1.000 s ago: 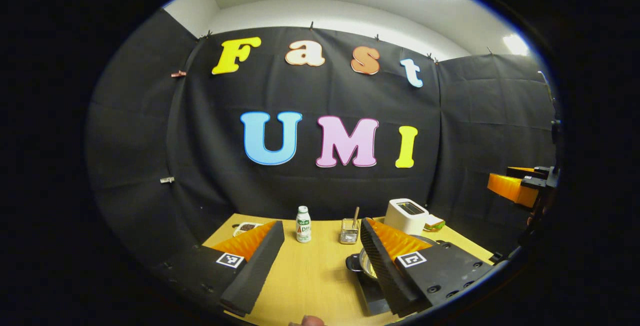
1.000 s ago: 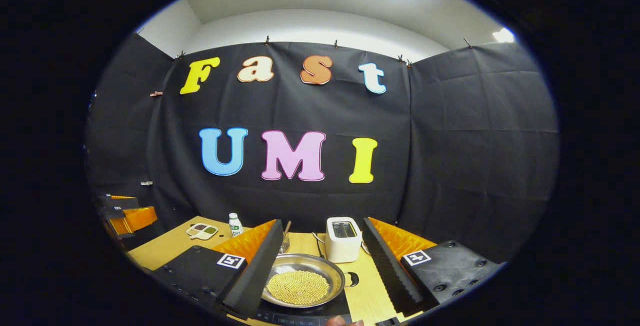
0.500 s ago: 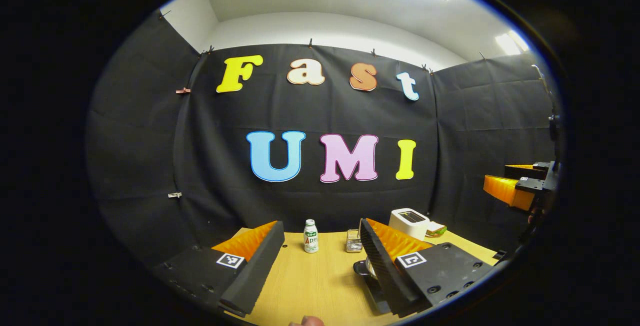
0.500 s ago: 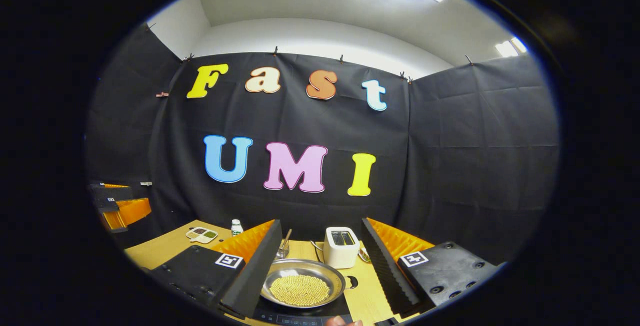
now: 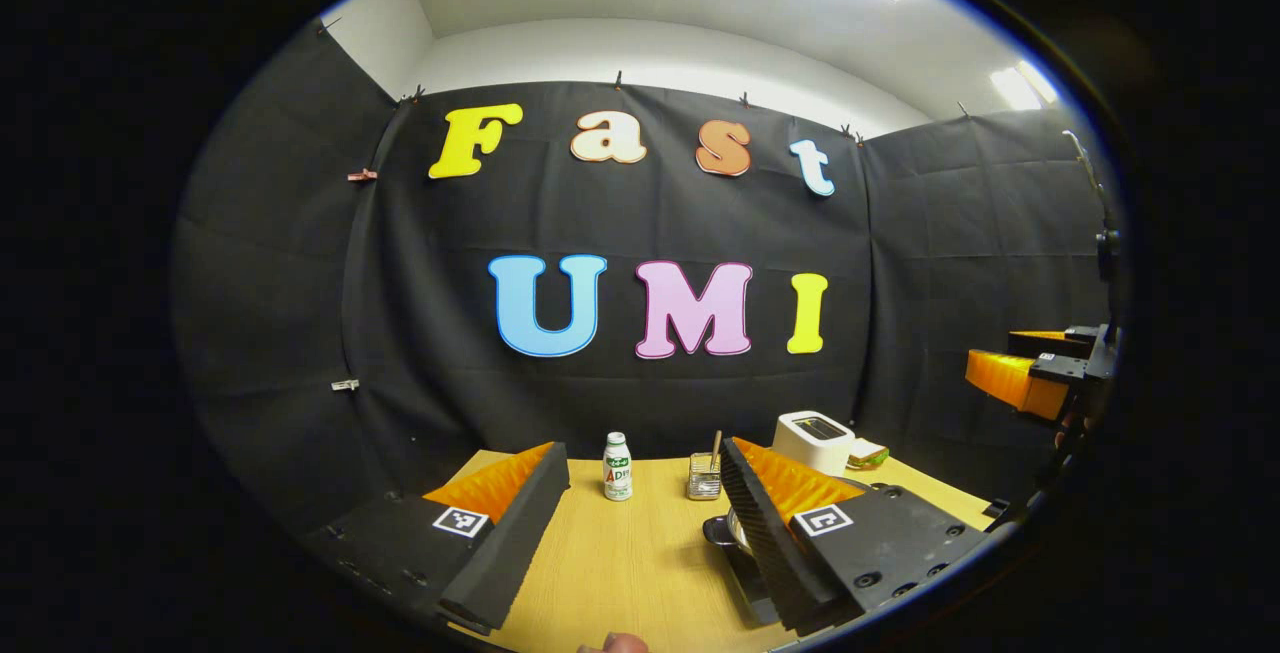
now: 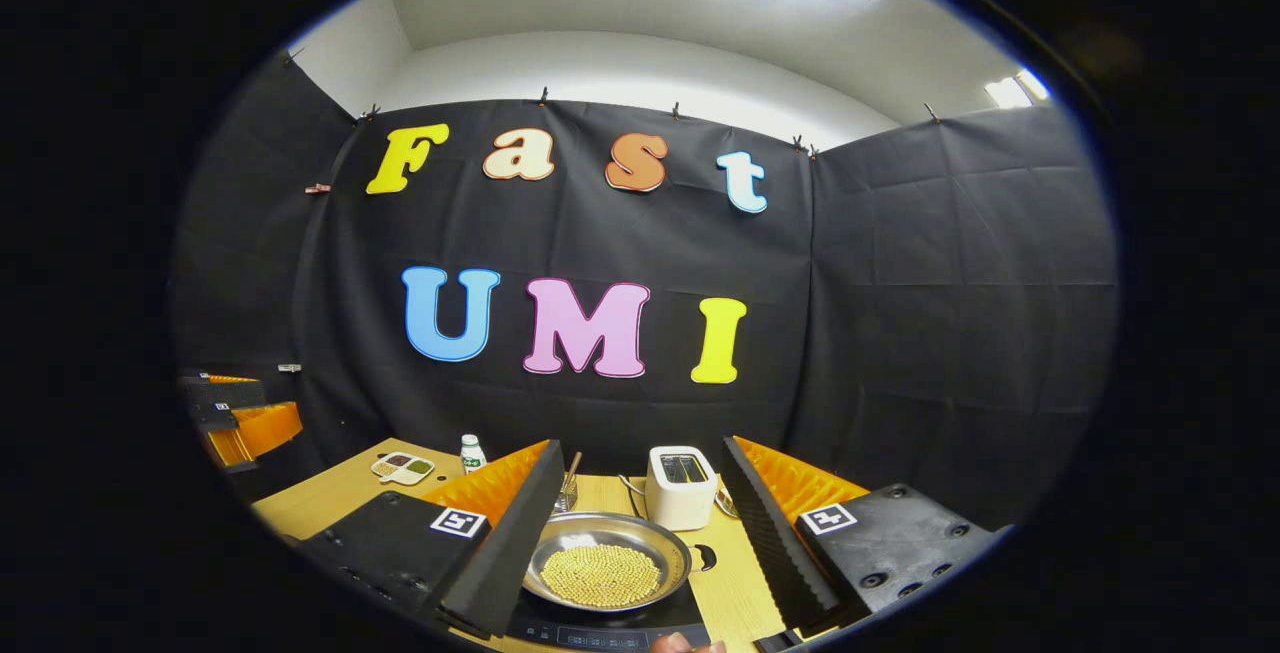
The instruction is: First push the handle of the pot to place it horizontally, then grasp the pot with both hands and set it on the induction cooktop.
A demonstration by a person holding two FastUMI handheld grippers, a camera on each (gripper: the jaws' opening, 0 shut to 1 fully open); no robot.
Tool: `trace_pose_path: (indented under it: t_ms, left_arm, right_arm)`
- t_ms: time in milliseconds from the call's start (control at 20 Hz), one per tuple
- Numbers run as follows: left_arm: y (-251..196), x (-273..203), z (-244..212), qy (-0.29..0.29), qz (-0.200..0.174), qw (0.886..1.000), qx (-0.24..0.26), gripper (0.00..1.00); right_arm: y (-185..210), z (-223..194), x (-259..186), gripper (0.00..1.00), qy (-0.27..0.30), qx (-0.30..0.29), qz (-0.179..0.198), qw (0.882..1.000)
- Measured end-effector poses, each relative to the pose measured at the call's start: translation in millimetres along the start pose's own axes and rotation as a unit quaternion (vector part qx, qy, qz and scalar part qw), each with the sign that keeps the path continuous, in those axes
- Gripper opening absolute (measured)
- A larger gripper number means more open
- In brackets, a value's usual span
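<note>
Pot [image 6: 606, 569], a shallow round steel one filled with yellow beads, sits on the black induction cooktop [image 6: 610, 627] on the wooden table [image 5: 630, 563]. Left gripper [image 5: 640, 533] and right gripper [image 6: 640, 533] both hang above the table, jaws spread wide, grasping nothing.

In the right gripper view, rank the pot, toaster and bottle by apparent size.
1. pot, largest, though nearest the camera.
2. toaster.
3. bottle, smallest, though also farthest, so its true size is unsure.
</note>
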State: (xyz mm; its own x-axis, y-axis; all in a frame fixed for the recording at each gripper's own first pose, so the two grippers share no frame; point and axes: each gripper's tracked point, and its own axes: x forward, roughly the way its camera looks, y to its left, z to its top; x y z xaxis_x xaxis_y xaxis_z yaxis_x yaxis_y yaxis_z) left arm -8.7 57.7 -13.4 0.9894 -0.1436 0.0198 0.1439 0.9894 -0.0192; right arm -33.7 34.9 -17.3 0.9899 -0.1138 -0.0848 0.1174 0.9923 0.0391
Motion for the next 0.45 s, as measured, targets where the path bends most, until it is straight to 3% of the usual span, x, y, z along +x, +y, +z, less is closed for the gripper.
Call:
trace_pose_path:
  t_ms: [450]
  left_arm:
    - [-4.9, 2.1, -1.5, 0.003, -0.002, 1.0, -0.002, 0.95]
  right_arm:
    - [-9.5, -3.0, 1.6, 0.98, 0.004, 0.011, -0.01, 1.0]
